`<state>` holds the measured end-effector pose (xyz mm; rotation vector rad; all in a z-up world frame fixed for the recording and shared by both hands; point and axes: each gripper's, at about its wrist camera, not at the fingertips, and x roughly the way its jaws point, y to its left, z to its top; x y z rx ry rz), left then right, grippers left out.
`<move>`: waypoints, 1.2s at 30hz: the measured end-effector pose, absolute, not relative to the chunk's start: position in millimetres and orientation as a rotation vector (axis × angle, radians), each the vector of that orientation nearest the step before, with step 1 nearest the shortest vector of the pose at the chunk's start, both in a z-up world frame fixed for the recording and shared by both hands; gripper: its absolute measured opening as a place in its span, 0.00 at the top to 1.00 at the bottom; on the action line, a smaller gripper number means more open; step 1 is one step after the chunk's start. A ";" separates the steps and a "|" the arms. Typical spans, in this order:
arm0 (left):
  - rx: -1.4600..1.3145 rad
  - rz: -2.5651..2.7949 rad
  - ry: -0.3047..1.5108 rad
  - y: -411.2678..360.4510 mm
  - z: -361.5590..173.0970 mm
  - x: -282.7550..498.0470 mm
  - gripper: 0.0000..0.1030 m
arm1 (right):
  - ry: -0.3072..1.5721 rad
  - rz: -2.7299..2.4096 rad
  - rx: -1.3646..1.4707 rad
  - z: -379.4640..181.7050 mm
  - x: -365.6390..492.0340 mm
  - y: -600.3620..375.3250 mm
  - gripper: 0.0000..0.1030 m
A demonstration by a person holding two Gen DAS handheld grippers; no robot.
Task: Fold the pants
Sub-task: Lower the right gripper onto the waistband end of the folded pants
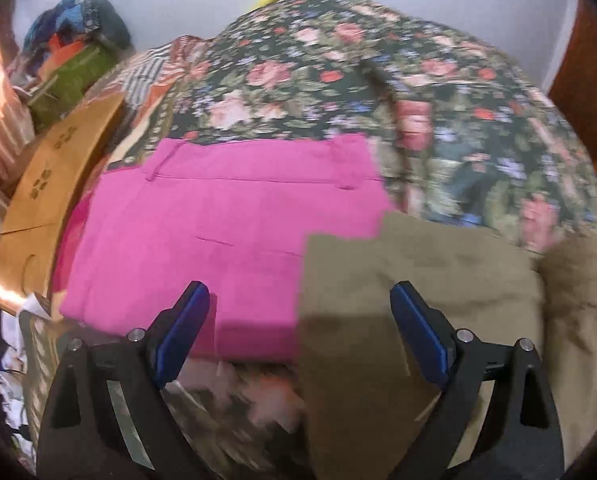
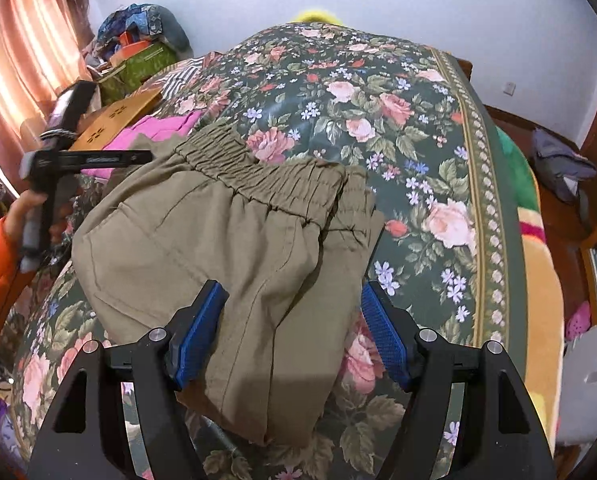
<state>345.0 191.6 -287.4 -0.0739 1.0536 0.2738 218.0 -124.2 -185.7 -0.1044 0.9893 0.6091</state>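
Folded khaki pants [image 2: 226, 248] lie on the floral bedspread [image 2: 398, 128], their elastic waistband [image 2: 258, 176] on the far side. My right gripper [image 2: 294, 292] hovers open over the near end, and the cloth lies under and between its blue pads without being pinched. In the left wrist view the same khaki pants [image 1: 418, 280] fill the right side, next to a folded pink garment [image 1: 218, 232]. My left gripper [image 1: 300, 286] stands open above the seam where the two meet, holding nothing. A hand in an orange sleeve [image 2: 2, 264] holds that tool at the left of the right wrist view.
A wooden board [image 1: 46, 184] lies along the bed's left side. A pile of clothes and a green box [image 2: 138, 64] sit at the far left by a pink curtain [image 2: 22, 60]. The bed's right edge [image 2: 498, 200] drops to a striped blanket and the floor.
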 end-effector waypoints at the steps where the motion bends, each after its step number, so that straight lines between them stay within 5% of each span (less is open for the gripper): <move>1: -0.078 0.288 1.052 198.2 -287.8 346.8 0.09 | 0.992 0.613 -0.095 -186.1 218.1 -126.0 0.34; 36: -0.143 0.230 1.008 191.5 -242.4 219.9 0.09 | 0.968 0.513 -0.071 -168.8 203.2 -142.5 0.31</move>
